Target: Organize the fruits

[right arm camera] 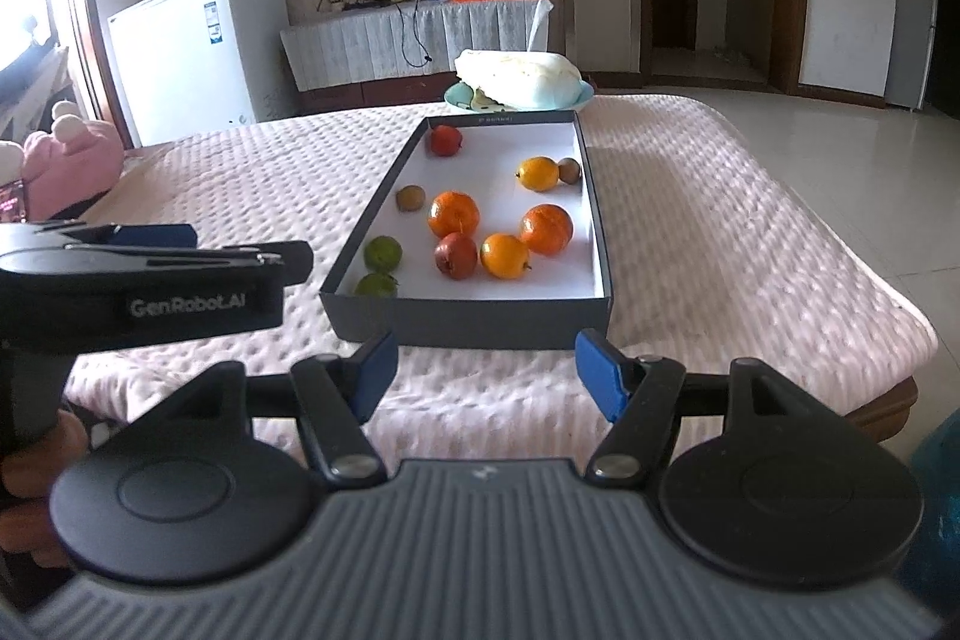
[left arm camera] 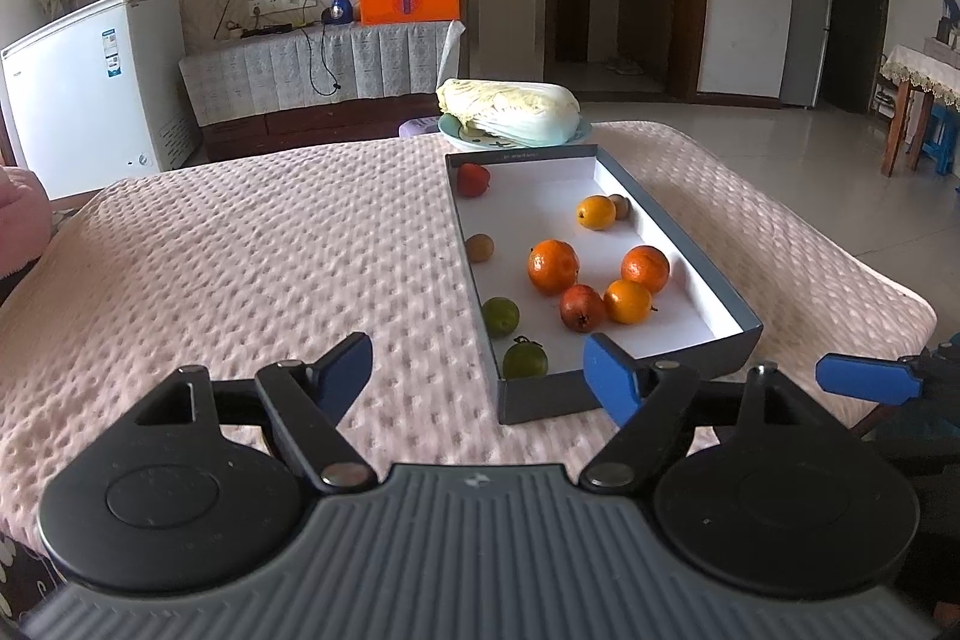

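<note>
Two hand-held grippers hover low over a pink quilted cover [left arm camera: 240,244], both facing a shallow dark box with a white floor [right arm camera: 594,244] that sits right of centre in the left wrist view and at centre in the right wrist view. The left gripper [left arm camera: 486,376] has its blue pads spread wide with nothing between them, and the right gripper [right arm camera: 486,370] is likewise spread and empty. All the fruit lies loose inside the box: two large oranges [right arm camera: 454,214], two smaller yellow-orange fruits [right arm camera: 505,255], two dark red fruits [right arm camera: 456,254], two green citrus [right arm camera: 383,251] at the near left corner, and two small brown fruits [right arm camera: 410,198], mixed and not grouped by kind. Beyond the far end of the box, a cabbage [left arm camera: 510,109] rests on a plate. This layout fits either fruit gathered into the box or fruit waiting to be sorted out of it, so no single move is certain. Whichever fruit is taken, a good grasp likely means coming down from above with one pad on each side of its widest part, closing gently so that the round fruit does not roll or squirt free, and keeping clear of the box wall and of neighbours that touch.
</note>
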{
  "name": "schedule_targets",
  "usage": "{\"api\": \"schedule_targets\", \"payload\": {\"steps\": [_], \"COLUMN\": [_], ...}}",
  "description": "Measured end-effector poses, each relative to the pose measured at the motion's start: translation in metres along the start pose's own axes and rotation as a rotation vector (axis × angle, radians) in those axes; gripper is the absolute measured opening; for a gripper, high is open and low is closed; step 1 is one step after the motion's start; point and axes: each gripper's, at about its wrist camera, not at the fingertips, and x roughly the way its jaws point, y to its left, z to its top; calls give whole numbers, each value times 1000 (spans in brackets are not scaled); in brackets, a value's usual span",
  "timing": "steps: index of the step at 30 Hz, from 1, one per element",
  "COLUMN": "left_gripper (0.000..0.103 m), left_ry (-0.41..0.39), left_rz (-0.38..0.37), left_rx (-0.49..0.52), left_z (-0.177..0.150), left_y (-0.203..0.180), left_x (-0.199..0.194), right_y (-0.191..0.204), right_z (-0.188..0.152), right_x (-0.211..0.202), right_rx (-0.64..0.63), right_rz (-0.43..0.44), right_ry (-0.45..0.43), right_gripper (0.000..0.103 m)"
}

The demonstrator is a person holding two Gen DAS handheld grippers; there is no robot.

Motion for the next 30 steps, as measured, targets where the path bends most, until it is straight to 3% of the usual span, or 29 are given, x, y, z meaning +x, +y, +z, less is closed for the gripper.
{"api": "schedule_targets", "payload": {"steps": [30], "left_gripper": [81], "left_ry": [3], "left_rz": [0], "left_rx": [20], "left_z": [-5], "left_y": [-2], "left_x": [-3], "right_y": [-4], "right_z": [0], "right_x": [1], "right_rx": [9], "right_rz": [-7], "right_ry": [5], "right_gripper": [68]}}
